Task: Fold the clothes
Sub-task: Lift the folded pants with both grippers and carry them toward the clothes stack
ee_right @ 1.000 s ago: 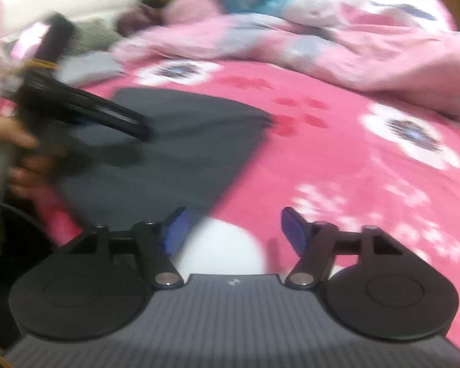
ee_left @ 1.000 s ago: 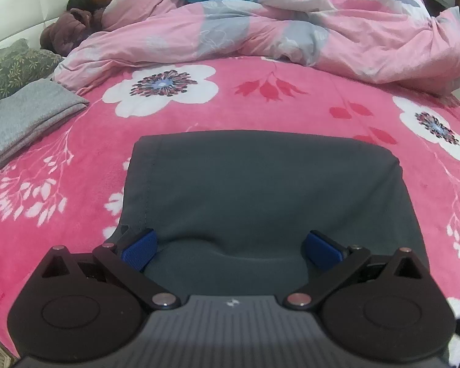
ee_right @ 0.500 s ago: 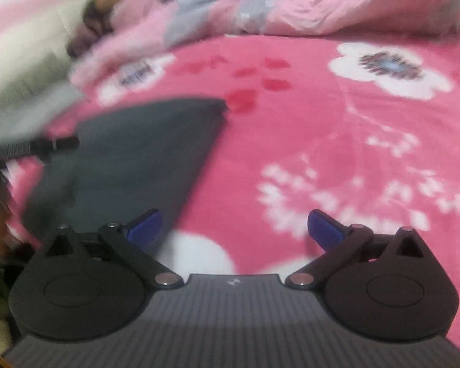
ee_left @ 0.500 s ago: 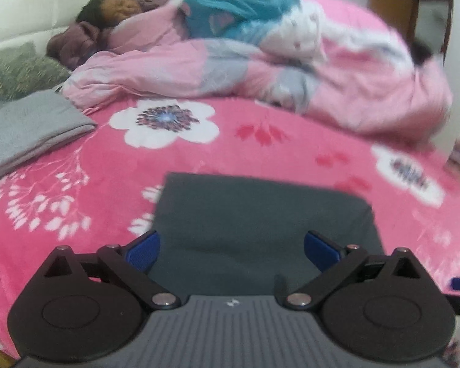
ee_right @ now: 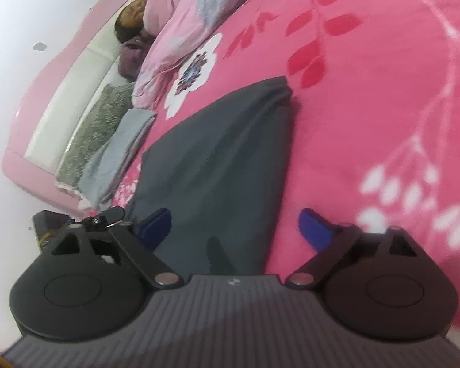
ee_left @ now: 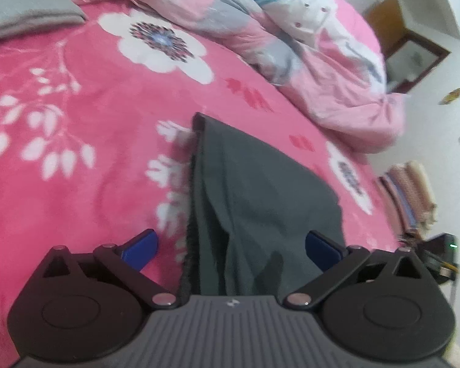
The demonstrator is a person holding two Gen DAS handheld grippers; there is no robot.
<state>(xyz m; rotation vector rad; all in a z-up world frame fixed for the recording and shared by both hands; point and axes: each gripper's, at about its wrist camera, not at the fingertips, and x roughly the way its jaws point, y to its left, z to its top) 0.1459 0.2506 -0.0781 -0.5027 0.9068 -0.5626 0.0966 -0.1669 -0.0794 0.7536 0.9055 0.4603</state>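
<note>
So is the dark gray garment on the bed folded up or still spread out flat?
Folded. The dark gray garment lies as a compact panel on the pink bedspread, with layered edges along one side.

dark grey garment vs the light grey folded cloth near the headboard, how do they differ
The dark grey garment is charcoal; the light grey folded cloth is pale. The dark grey garment lies mid-bed on the pink floral blanket, close to both cameras; the light grey folded cloth lies far off beside a patterned pillow. Both lie folded flat, ungripped.

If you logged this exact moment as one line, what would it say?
task: fold clothes | dark grey garment: folded, flat on pink floral blanket | left gripper: open | right gripper: closing, nothing gripped
</note>
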